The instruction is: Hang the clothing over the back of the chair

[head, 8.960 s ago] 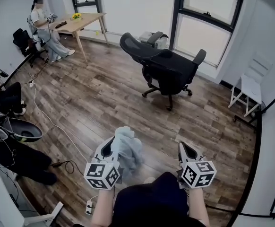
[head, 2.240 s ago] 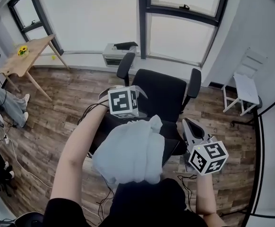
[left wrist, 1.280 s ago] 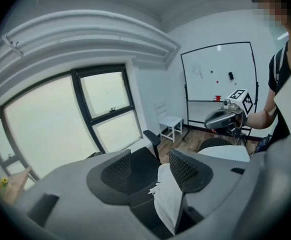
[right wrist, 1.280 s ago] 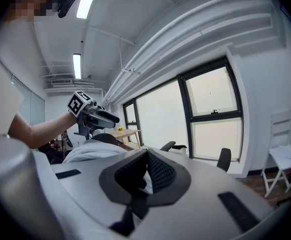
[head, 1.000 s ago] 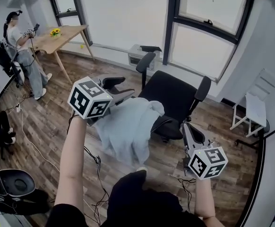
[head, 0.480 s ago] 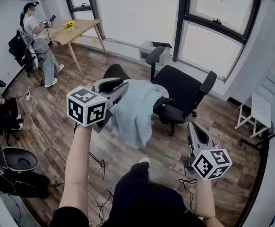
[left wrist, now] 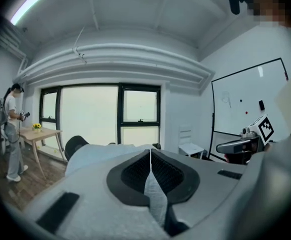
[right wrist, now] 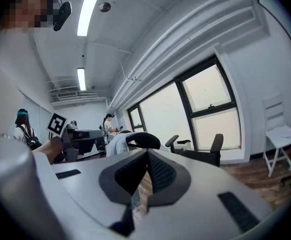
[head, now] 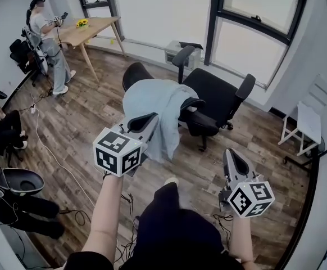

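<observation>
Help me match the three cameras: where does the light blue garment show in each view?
Head view: garment at centre, draped and hanging down.
Left gripper view: garment left of centre, just above the jaws.
Right gripper view: garment small, left of centre, above the jaws.
Shared landmark: the black headrest, right beside the garment in every view.

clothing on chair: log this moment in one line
clothing: draped over chair back | left tool: jaws just closed, empty | right tool: shut, empty
</observation>
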Motion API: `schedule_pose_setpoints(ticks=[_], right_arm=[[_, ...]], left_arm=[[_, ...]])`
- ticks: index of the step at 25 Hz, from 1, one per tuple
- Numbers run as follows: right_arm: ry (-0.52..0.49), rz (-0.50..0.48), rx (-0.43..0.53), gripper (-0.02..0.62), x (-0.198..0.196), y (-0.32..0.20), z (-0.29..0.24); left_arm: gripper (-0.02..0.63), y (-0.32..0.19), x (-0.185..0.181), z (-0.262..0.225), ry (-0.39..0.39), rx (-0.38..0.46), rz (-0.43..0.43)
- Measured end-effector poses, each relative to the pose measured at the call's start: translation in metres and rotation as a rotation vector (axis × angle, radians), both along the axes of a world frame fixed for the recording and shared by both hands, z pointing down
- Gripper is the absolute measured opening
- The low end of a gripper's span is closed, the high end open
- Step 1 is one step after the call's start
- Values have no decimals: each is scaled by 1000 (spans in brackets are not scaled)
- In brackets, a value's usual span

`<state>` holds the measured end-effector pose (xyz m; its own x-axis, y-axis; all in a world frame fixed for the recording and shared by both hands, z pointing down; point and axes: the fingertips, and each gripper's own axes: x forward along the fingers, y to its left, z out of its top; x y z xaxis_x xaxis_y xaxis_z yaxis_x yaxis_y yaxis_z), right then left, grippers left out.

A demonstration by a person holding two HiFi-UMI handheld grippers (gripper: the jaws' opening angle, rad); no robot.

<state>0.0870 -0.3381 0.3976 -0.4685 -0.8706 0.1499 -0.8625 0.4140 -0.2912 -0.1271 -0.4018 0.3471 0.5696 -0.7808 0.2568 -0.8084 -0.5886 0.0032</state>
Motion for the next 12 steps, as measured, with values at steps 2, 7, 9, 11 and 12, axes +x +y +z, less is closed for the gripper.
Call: schedule_pose_setpoints(ticks=[2, 7, 9, 11, 12], right_arm=[[-1, 11, -5, 0, 3, 10, 5], [43, 31, -16, 0, 4, 31, 20], [65, 48, -10, 0, 7, 38, 26], [68, 70, -4, 0, 11, 46, 31], [65, 79, -3, 0, 12, 50, 34]], left_arm=[[12, 15, 7, 11, 50, -14, -8], [8, 47, 16, 33, 161, -2, -37], [8, 61, 19, 40, 177, 24, -58], [8, 74, 24, 48, 178, 48, -75], [8, 80, 27, 52, 183, 55, -82]])
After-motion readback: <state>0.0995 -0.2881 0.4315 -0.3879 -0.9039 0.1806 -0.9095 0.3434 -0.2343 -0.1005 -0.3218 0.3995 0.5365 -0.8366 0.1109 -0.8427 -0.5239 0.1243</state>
